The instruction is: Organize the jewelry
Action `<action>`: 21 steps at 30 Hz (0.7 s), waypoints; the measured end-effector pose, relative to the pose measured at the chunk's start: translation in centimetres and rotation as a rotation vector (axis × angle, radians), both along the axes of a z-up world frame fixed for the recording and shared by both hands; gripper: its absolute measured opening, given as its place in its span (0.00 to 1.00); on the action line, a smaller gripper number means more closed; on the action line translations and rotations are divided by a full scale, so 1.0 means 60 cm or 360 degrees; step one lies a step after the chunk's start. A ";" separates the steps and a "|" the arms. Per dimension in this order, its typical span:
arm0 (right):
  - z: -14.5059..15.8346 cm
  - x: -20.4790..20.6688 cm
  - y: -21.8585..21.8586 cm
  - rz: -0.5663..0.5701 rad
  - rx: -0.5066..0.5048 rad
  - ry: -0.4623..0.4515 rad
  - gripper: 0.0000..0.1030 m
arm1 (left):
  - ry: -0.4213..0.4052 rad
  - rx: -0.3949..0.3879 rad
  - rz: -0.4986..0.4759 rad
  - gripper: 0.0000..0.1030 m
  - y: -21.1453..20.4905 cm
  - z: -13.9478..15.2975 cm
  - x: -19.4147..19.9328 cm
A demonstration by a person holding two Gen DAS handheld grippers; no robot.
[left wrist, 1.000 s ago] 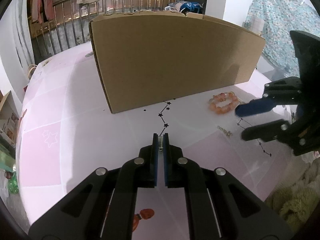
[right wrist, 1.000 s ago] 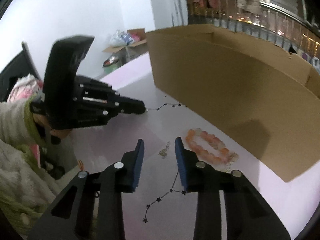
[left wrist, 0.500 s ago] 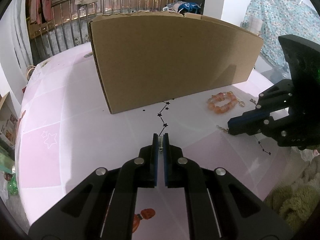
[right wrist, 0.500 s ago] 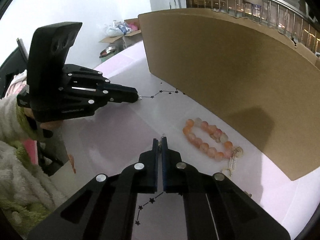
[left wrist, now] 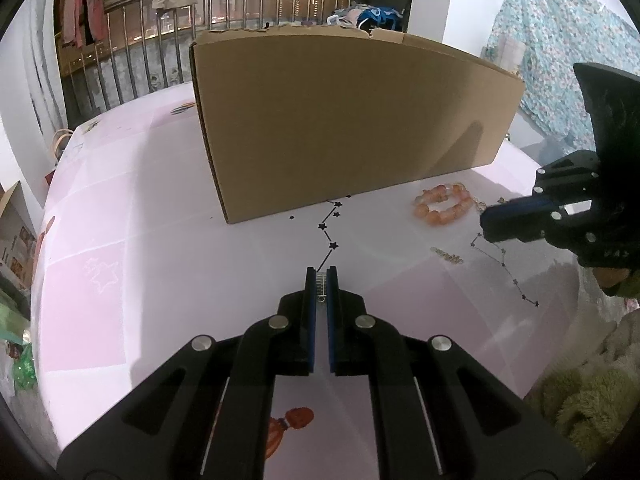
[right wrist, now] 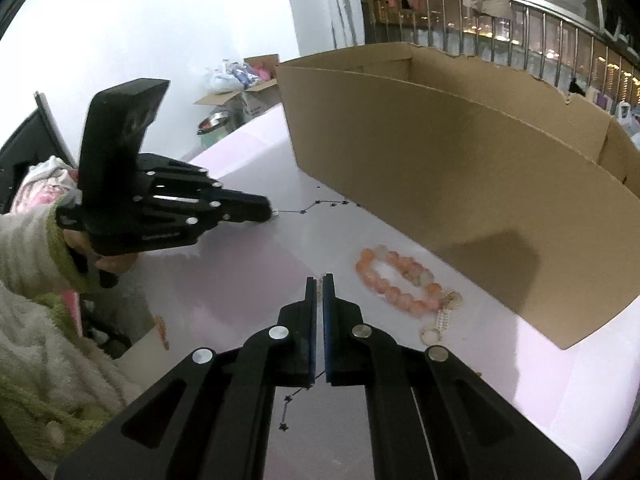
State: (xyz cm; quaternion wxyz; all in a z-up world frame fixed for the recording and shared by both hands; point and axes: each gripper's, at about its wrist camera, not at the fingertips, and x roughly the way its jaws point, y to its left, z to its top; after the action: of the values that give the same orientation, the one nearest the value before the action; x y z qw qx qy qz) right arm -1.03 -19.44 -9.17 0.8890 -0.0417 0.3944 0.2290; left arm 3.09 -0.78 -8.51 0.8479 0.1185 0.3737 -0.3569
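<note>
Both grippers are closed on jewelry: the left gripper (left wrist: pixel 320 280) pinches a small silver clasp at the star chain's (left wrist: pixel 331 236) end, while the right gripper (right wrist: pixel 319 285) seems to nip a thin gold piece I cannot identify. The orange bracelet (right wrist: pixel 396 282) lies on the table (left wrist: pixel 160 248) beside the box (left wrist: pixel 344 120). Next probably comes lifting each piece over the box wall without snagging.

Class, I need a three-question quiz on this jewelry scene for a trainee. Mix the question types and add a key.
1. True or false: the bracelet lies inside the box.
2. What does the left gripper pinch? A) a small silver piece; B) the bracelet; C) nothing.
3. Fill in: the right gripper has its jaws ____ (open or shut).

Key: 1 false, it lies on the table in front of the box; 2 A; 3 shut.
</note>
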 end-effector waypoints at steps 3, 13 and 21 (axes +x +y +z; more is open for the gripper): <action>-0.010 0.007 0.007 0.0023 -0.0037 0.0022 0.07 | 0.0003 -0.0001 0.0006 0.04 -0.001 0.001 0.000; -0.024 0.023 0.027 0.0059 -0.0115 0.0035 0.17 | 0.0015 -0.0007 0.0020 0.04 0.005 -0.001 0.004; -0.029 0.026 0.037 0.0092 -0.0168 0.0024 0.14 | 0.0015 -0.0005 0.0014 0.04 0.008 -0.003 0.008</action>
State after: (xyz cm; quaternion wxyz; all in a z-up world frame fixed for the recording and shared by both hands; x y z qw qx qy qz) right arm 0.51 -17.24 -10.89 0.8756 -0.0982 0.4112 0.2339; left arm 3.55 -0.31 -8.70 0.8479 0.1139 0.3776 -0.3544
